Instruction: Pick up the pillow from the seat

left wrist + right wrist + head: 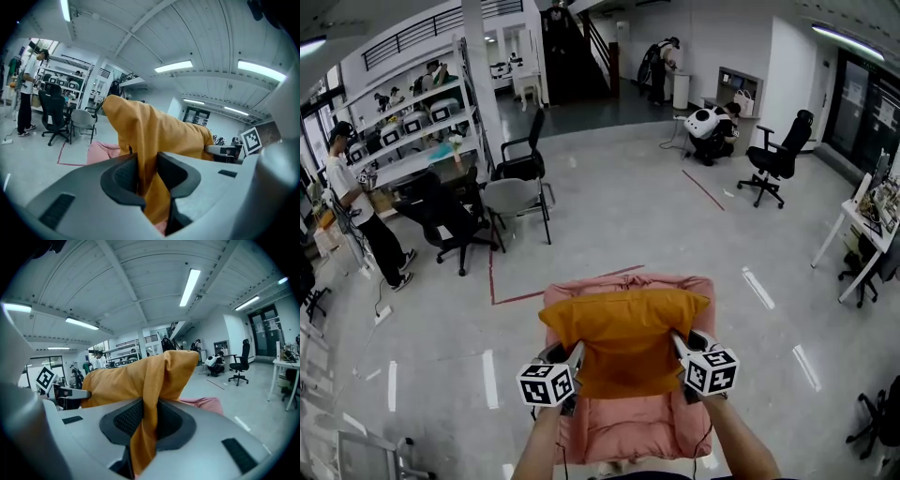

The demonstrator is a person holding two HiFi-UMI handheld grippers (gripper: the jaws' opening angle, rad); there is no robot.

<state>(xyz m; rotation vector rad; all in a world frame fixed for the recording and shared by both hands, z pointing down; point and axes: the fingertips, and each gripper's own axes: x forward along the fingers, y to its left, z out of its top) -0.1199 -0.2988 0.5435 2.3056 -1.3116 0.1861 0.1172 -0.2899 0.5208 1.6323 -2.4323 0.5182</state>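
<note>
Head view: looks steeply down on a salmon-pink upholstered armchair (630, 427) on a grey floor, with a hand-held tool at each lower side.
Far left: a person in a white top and dark trousers (356, 202) stands beside white shelving (412, 127). Black office chairs (442, 220) and a grey-seated chair (516, 197) stand just to the right.
Floor: a red tape line (520, 297) runs behind the armchair.
Left gripper (578, 349): jaws drawn narrow, pinching the left edge of the mustard-yellow fabric pillow (628, 337).
Left gripper view: the left gripper (147, 176) has a fold of the pillow (159, 131) clamped between its dark pads. The pink armchair (101, 152) shows low at the left, behind the cloth.
Pillow: spread between both tools over the armchair's seat, its top edge near the backrest. Whether its lower edge touches the cushion cannot be told.
Right gripper (678, 339): jaws narrow as well, gripping the pillow's right edge.
Right gripper view: the right gripper (149, 420) squeezes a hanging fold of the pillow (136, 376) between its ribbed pads. A strip of armchair (206, 404) lies just right of it.
Far right: a black office chair (776, 159) and a white table (861, 230), well apart from the armchair.
</note>
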